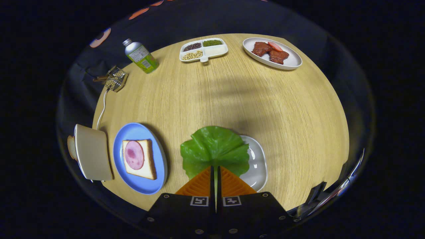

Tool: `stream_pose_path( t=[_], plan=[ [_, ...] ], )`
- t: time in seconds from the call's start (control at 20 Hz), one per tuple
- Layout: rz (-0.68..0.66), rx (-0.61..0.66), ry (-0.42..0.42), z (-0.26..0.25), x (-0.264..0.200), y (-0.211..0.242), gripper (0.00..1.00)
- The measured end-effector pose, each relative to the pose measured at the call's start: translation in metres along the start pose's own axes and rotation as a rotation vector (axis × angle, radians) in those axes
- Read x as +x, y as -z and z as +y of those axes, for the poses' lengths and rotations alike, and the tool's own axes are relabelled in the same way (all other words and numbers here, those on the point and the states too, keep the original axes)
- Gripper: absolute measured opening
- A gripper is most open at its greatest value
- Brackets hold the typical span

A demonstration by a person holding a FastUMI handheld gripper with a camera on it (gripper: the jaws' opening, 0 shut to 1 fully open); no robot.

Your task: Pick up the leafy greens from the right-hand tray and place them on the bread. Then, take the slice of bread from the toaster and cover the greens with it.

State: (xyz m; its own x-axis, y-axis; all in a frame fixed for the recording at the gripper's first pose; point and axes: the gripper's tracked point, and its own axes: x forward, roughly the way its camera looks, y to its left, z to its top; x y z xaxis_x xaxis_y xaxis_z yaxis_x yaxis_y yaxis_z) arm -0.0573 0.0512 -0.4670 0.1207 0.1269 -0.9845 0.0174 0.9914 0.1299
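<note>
**A:** What do your jaws (215, 171) have right now?

**B:** You have them drawn close together, with only a thin slit between the orange fingers (199, 184). The stem edge of the leafy greens (214, 149) is pinched in that slit, and the leaf fans out just ahead of the tips.

**A:** And what sits under the leaf?

**B:** Your leaf hides the left part of the grey tray (258, 166), which lies on the wooden surface (232, 96) just to the right of the fingers.

**A:** Where is the bread?

**B:** Look left of your fingers: the slice of bread (146, 159) lies on the blue plate (136, 132), with a round pink slice of meat (134, 154) on top. Just beyond that plate stands the cream toaster (93, 151), and a slice of toast (71, 147) pokes out at its far side.

**A:** Anything further off?

**B:** Past the toaster you see its white cord (103, 109) running to a small wire rack (114, 79). A green-labelled bottle (141, 56) lies tilted beside that. At the far edge sit a divided dish of beans and grains (203, 49) and a white oval plate (292, 61) with brown meat pieces (270, 51).
</note>
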Motion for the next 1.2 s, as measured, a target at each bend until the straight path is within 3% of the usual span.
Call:
stream_pose_path(
  t=[0.05,0.15,0.35,0.4,0.55,0.75,1.0,1.1,1.2],
  plan=[
    [0.012,0.001,-0.003,0.001,0.0,0.003,0.01],
    [0.021,0.0,-0.002,0.006,0.004,0.004,0.11],
    [0.027,-0.004,0.05,0.009,0.022,0.003,0.5],
    [0.046,-0.009,0.059,0.01,0.027,0.005,0.55],
    [0.07,-0.026,0.102,0.008,0.038,0.012,0.56],
    [0.079,0.005,0.137,0.001,0.038,0.011,0.52],
    [0.039,0.03,0.121,-0.008,0.037,0.008,0.1],
    [0.039,0.05,0.084,-0.006,0.036,0.011,0.03],
    [0.04,0.084,0.037,0.004,0.028,0.013,0.03]
  ],
)
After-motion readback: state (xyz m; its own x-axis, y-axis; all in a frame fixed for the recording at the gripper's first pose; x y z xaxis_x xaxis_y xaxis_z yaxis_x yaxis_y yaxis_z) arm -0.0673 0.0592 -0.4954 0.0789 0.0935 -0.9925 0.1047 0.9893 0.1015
